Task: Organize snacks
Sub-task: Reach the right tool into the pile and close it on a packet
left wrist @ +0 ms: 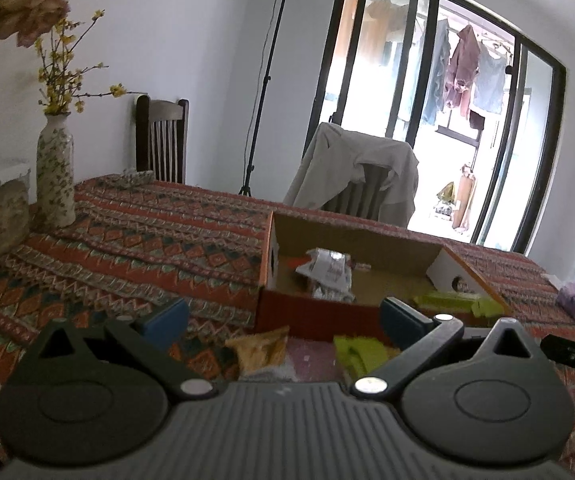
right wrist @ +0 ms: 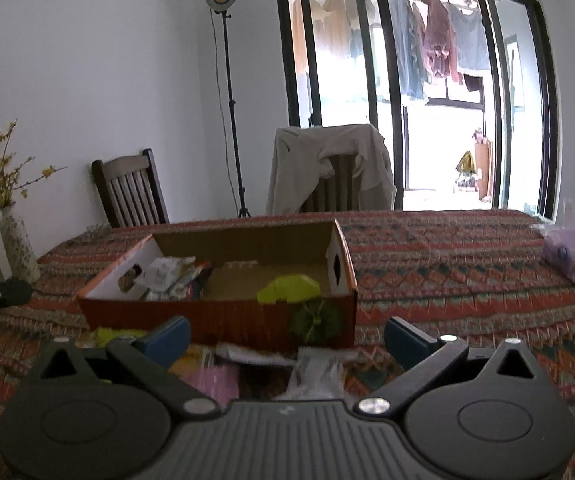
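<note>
Two tools, both spread wide, gripping nothing. Your left tool hovers over loose snack packets on table, just before open box. Box lies straight ahead, long axis crosswise; right tool equally near.

No text, brand, number or sign can be read in either view. The white packet in the box carries dark print, but it is too blurred to make out. The round green emblem on the box front shows no legible letters. The wrappers on the table are also too blurred to read.
</note>
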The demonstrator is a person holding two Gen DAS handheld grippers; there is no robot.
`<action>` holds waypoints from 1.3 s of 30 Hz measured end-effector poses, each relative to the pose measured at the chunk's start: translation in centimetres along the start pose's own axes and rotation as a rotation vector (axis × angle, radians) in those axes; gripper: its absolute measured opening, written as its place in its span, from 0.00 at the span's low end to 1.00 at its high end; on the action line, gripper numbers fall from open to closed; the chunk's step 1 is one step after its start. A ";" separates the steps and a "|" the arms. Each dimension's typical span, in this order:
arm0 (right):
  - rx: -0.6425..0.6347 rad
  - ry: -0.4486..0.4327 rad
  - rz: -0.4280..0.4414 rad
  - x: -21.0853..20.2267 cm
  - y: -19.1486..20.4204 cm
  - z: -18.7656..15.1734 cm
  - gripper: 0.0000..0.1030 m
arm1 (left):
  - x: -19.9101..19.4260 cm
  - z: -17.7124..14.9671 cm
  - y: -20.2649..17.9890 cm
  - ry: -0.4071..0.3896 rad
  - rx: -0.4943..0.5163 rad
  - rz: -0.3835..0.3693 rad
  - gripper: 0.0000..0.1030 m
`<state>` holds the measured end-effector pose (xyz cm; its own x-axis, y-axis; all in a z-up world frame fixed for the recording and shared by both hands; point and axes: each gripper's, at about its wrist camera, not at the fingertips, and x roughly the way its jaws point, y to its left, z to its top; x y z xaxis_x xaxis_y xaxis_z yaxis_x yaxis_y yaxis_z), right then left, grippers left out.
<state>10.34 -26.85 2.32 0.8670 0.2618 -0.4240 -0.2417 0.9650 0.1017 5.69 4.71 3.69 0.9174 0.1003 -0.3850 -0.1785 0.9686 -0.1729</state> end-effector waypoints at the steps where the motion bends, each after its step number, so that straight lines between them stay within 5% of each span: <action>1: 0.002 0.008 0.000 -0.3 -0.1 -0.4 1.00 | -0.3 -0.5 0.3 0.010 -0.005 -0.002 1.00; 15: 0.006 0.111 -0.034 -2.8 -1.2 -5.8 1.00 | -3.0 -4.9 2.3 0.056 -0.005 -0.005 1.00; 27: 0.076 0.109 -0.039 0.3 -1.9 -4.6 0.97 | -1.9 -5.5 2.9 0.079 -0.025 0.003 1.00; 39: 0.061 0.123 -0.034 3.3 -0.8 -3.7 0.30 | -0.7 -5.6 3.2 0.113 -0.046 0.010 1.00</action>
<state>11.77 -26.78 -2.50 0.8133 0.2286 -0.5350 -0.1826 0.9734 0.1384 2.53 6.50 -1.68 0.8700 0.0811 -0.4864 -0.2061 0.9559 -0.2092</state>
